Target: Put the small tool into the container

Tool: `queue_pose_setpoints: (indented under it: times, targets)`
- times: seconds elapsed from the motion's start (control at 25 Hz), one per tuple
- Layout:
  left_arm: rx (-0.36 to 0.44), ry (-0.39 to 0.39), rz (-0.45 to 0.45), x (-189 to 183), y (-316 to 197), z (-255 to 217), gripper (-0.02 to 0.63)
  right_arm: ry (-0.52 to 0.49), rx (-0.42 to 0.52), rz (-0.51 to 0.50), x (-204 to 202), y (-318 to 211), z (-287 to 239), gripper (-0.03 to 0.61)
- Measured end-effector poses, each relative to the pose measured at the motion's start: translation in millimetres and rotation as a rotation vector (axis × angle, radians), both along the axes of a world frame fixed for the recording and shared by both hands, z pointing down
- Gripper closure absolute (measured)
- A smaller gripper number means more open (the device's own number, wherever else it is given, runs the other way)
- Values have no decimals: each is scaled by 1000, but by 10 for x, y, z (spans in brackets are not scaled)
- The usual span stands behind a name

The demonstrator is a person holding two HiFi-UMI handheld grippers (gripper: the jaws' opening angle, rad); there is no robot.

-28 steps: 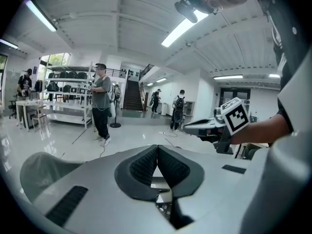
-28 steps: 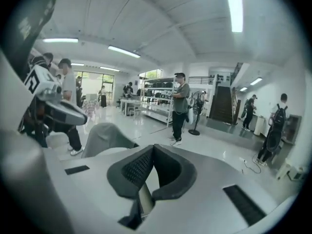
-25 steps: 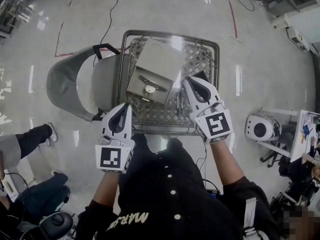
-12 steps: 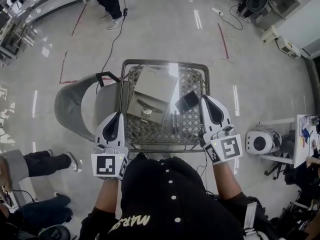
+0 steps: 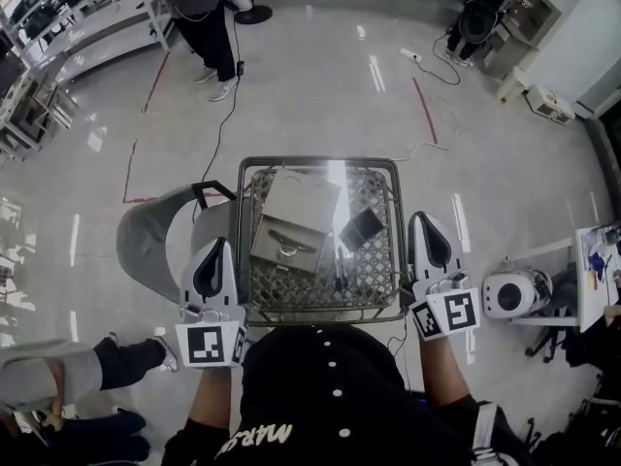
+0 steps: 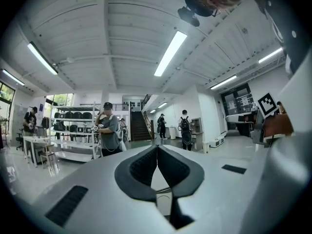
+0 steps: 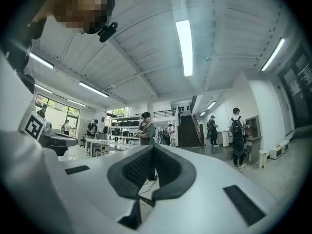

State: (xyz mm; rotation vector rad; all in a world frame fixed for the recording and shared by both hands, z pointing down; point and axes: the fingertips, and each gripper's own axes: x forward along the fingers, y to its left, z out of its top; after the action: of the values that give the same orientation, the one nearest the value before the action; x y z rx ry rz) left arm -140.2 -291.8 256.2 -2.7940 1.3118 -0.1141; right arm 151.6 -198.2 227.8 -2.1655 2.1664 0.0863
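**Head view.** The left hand-held gripper and the right hand-held gripper sit at the two near corners of the mesh surface. Both are apart from everything on it.

- A pale metal box stands on the mesh. We take it for the container. Its lid appears shut, and a latch shows on the near face.
- Just to the right of the box lies a dark flat block.
- Nearer the front rim lies a slim dark tool, flat on the mesh and outside the box.
- The tool reads as a short, thin, dark rod, too small for us to make out more.

We judge the task not done, as far as this view shows. The tool is out of the box, the lid looks down, and neither gripper carries anything. What is left, in our judgement, is to open the box, lift the tool and set it inside.

**Left gripper view.** The left hand-held gripper has its jaws closed tip to tip with nothing between them. Beyond the jaws we see only a hall with people, shelves and a staircase. Neither the box nor the tool shows here.

**Right gripper view.** The right hand-held gripper also has its jaws fully together and is empty. It faces the same hall, and the box and tool are again out of sight.
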Motion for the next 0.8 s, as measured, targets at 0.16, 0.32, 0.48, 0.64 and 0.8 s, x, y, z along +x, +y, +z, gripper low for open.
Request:
queue_pose_setpoints:
  times: [0.16, 0.32, 0.48, 0.64, 0.8]
  targets:
    - [23, -2, -9, -33, 39, -31, 588, -8, 12, 36, 117, 130, 29, 565]
    - [28, -4, -11, -60, -18, -80, 588, -7, 12, 54, 135, 129, 7, 565]
    - [40, -10, -1, -19, -11, -95, 588, -9, 6, 54, 124, 107, 13, 565]
    - [29, -10, -6, -15, 7, -51, 588, -19, 1, 55, 142, 102, 35, 565]
    - [16, -10, -9, -43, -17, 5, 588, -1, 7, 57, 126, 85, 24, 565]
